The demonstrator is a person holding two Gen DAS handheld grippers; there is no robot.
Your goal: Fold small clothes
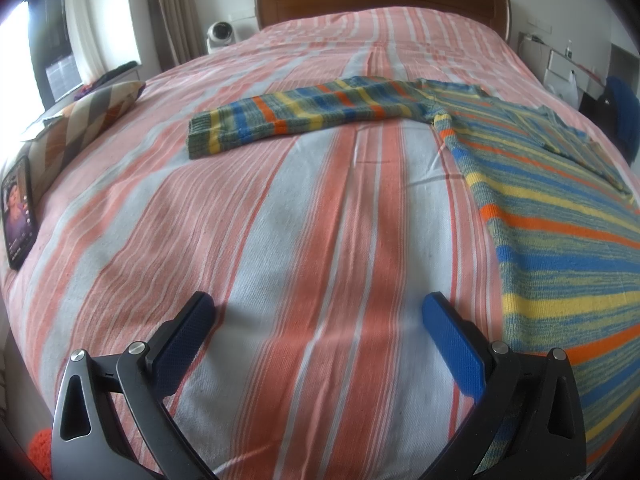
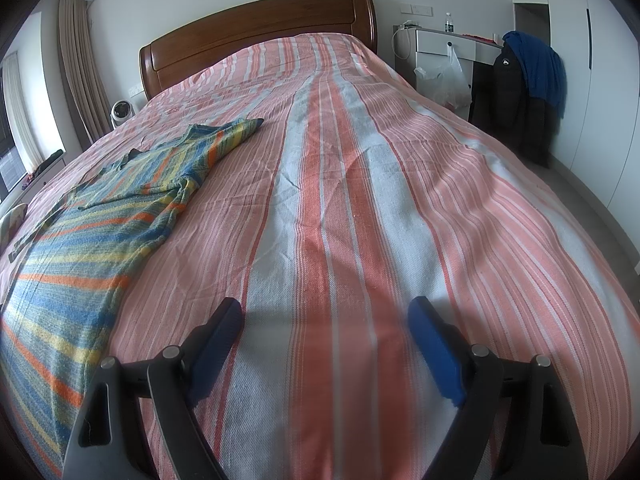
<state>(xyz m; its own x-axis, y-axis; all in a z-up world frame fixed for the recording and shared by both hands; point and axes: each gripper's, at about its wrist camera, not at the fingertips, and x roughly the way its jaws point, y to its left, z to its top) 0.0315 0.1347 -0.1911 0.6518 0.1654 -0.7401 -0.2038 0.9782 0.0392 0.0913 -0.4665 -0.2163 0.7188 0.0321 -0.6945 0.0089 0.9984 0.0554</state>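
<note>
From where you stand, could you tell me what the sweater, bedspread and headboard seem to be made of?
Sweater: knitted yarn, probably wool or acrylic; ribbed stitches show.
Bedspread: woven cloth, likely cotton, matte; visible weave.
Headboard: varnished wood; glossy brown with grain.

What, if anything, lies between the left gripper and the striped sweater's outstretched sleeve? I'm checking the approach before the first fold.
Nothing visible does. Between the left gripper, jaws open, and the sleeve of the striped sweater lies only bare bedspread. The phone and pillow sit off at the left edge.

striped bed (image 1: 304, 216), sweater (image 1: 560, 208), pillow (image 1: 80, 128), phone (image 1: 18, 212)
</note>
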